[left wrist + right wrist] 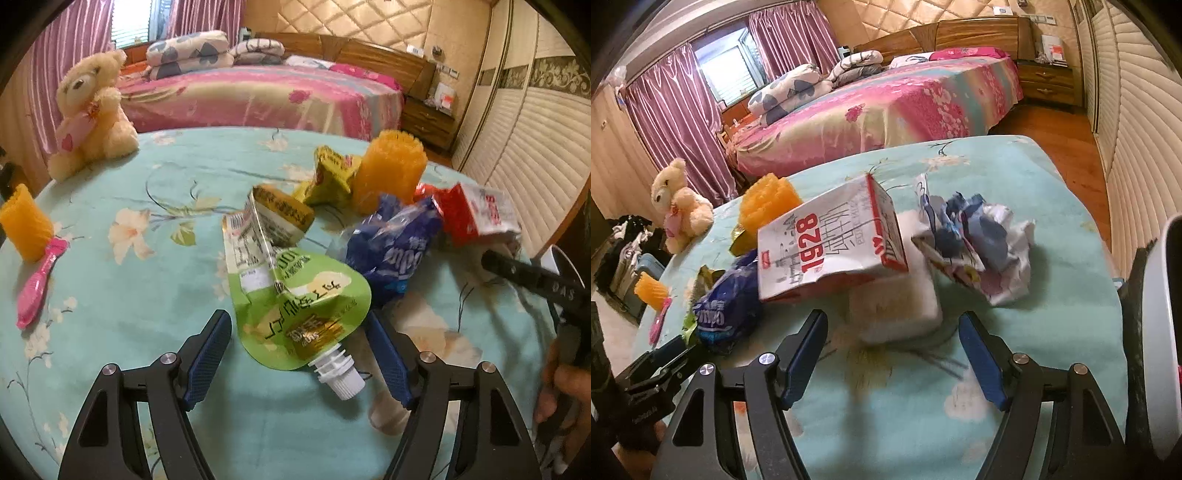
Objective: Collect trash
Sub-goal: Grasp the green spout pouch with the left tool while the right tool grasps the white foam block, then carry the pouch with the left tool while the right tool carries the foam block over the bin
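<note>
Flattened green spout pouch (pixel 295 314), crumpled blue bag (pixel 391 240), red-white carton (pixel 827 247), wadded paper (pixel 982 243) on floral cloth.

I see open bench (pixel 129 302) along my near edge, while the wrapper pile (pixel 391 236) and orange roller (pixel 391 166) crowd its middle toward the far edge.

Carton (pixel 827 243) left of crumpled paper (pixel 990 243)
</note>
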Motion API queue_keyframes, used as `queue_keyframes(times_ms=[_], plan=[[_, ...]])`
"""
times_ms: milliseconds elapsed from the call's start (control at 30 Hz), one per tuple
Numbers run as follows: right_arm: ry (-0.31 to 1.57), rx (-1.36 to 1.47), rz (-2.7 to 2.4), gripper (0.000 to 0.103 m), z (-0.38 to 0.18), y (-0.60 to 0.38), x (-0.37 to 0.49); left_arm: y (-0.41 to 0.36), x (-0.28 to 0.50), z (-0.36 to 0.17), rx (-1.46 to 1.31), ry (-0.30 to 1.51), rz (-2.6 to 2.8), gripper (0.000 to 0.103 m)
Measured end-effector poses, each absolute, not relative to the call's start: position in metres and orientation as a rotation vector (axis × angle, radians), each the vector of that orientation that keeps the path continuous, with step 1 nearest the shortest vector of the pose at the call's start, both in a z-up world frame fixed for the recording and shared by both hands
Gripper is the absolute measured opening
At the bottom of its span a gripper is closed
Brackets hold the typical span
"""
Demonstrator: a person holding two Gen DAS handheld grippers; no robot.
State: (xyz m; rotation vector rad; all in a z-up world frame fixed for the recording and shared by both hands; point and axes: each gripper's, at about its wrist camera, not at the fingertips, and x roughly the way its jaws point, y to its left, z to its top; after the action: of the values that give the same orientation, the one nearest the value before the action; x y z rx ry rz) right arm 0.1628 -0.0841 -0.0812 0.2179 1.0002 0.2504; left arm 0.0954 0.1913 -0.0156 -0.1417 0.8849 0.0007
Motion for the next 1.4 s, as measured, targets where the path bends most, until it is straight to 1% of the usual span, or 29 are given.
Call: queue_keyframes(times_ms=[100, 167, 200, 233, 267, 433, 867, 1067, 1400], plan=[[1.0, 0.201, 0.241, 0.074, -0.082, -0.082, 0.165, 0.191, 0.096, -0.016, -0.141, 0.889, -0.001, 0.069], [0.996, 0.184, 0.238, 0.07, -0.082, -0.079, 0.163, 0.192, 0.095, -0.019, -0.133, 0.901, -0.001, 0.065], [0.994, 0.177, 0.237, 0.06, -0.082, -0.079, 0.162, 0.192, 0.094, -0.019, -0.135, 0.897, -0.012, 0.051], [0.993, 0.172, 0.235, 0.049, -0.082, -0.079, 0.161, 0.191, 0.093, -0.019, -0.137, 0.892, -0.031, 0.039], [0.994, 0.168, 0.233, 0.049, -0.081, -0.079, 0.161, 0.19, 0.092, -0.018, -0.131, 0.889, -0.036, 0.031], [0.983, 0.176, 0.247, 0.046, -0.078, -0.082, 0.149, 0.192, 0.079, -0.012, -0.115, 0.84, -0.037, 0.03], [0.965, 0.246, 0.243, 0.046, -0.064, -0.107, 0.097, 0.182, 0.034, 0.009, -0.144, 0.74, -0.093, 0.03], [0.947, 0.209, 0.238, 0.046, -0.056, -0.11, 0.089, 0.17, 0.026, 0.014, -0.125, 0.728, -0.142, 0.03], [0.937, 0.238, 0.24, 0.046, -0.052, -0.118, 0.08, 0.16, 0.021, 0.018, -0.117, 0.723, -0.177, 0.03]])
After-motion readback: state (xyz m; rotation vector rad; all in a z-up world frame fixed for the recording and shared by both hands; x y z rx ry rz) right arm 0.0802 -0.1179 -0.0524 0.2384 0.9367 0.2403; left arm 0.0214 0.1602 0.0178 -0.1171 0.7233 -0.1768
